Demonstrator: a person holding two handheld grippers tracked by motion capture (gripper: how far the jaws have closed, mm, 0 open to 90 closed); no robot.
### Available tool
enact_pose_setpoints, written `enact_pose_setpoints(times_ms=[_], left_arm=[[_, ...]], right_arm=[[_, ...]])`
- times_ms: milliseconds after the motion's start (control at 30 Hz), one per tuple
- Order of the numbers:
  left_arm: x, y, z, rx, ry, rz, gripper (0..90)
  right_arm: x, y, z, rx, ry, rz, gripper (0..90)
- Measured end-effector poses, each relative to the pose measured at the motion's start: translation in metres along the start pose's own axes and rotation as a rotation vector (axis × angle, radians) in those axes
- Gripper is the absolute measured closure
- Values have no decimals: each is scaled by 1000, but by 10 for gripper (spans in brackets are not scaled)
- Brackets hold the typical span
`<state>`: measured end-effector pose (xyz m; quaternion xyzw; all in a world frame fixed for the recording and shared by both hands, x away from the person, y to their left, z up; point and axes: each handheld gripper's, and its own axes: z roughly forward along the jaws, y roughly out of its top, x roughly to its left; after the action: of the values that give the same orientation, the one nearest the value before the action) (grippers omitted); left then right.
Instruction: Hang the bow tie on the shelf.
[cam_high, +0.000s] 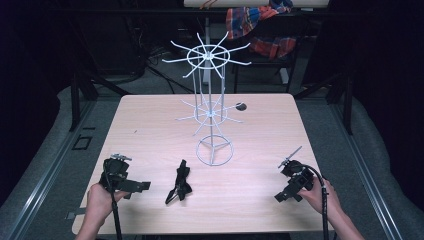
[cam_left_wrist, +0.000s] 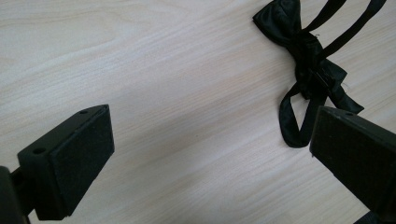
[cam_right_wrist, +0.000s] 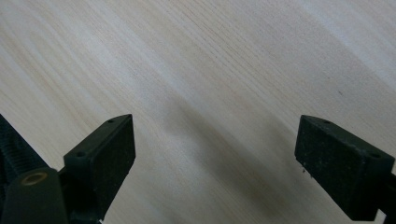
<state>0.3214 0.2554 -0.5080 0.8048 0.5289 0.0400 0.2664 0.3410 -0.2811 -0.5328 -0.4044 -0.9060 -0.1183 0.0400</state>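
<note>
Left tongs apart over bare surface, right tongs apart too, nothing between either. Black bow tie lies flat just right of left tongs, before wire rack. Likely light, limp, slippery satin; pinch centre knot, not straps.
</note>
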Motion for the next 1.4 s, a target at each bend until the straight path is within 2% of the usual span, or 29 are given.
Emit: enact_pose_setpoints(times_ms=[67,100,133,167,200,267,333,467,500,533,633,700,733,767,833,900,933,1000,1033,1100,1167,1200,1233,1333,1367,1400], left_arm=[[0,0,0,0,2,-1,0],[0,0,0,-1,2,-2,0],[0,0,0,-2,3,-3,0],[0,0,0,-2,3,-4,0],[0,0,0,-4,3,-5,0],[-1,1,-1,-12,8,-6,0],[-2,2,-1,-21,13,-9,0],[-5,2,-1,-27,17,-6,0],[-6,3,-1,-30,20,-5,0],[-7,3,-1,-31,20,-1,0],[-11,5,0,-39,21,11,0],[-15,7,1,-30,26,30,0],[-18,8,2,-28,28,34,0],[-20,8,3,-28,23,40,0],[-23,9,4,-23,25,57,0],[-28,11,4,-33,30,67,0],[-31,14,5,-38,27,73,0],[-38,20,9,-29,21,88,0],[-41,22,12,-24,12,94,0],[-46,25,16,-14,11,113,0],[-50,28,20,-22,12,121,0],[-52,29,20,-22,13,127,0],[-54,30,21,-19,7,132,0],[-55,32,23,-20,10,140,0],[-56,33,24,-24,10,139,0],[-56,34,24,-27,9,143,0]], right_arm=[[0,0,-1,15,-8,-6,122],[3,-1,3,-41,13,34,123],[4,-1,3,-40,3,30,123],[0,2,-3,48,-10,-40,123],[3,0,0,-5,-5,-2,123],[2,1,-2,14,-10,-19,124],[3,0,0,-8,-3,1,125],[3,0,0,-5,-7,-3,125],[4,-1,1,-23,-7,11,125],[3,1,-1,4,-7,-14,124],[3,1,0,1,-5,-16,123],[3,-1,2,-18,1,1,120],[2,0,0,5,0,-11,119],[5,-2,4,-55,12,40,119],[5,1,0,-28,2,1,119],[6,2,1,-26,2,-9,120],[5,3,0,-5,-2,-24,119],[6,3,3,-23,4,-4,119],[4,3,2,-8,12,-11,118],[2,4,1,12,1,-29,118],[3,4,2,-3,7,-23,119],[6,2,5,-42,12,9,119],[5,3,3,-16,10,-12,119],[4,3,4,-10,11,-12,118],[5,2,5,-15,21,6,118],[4,2,4,-9,10,-2,118]])
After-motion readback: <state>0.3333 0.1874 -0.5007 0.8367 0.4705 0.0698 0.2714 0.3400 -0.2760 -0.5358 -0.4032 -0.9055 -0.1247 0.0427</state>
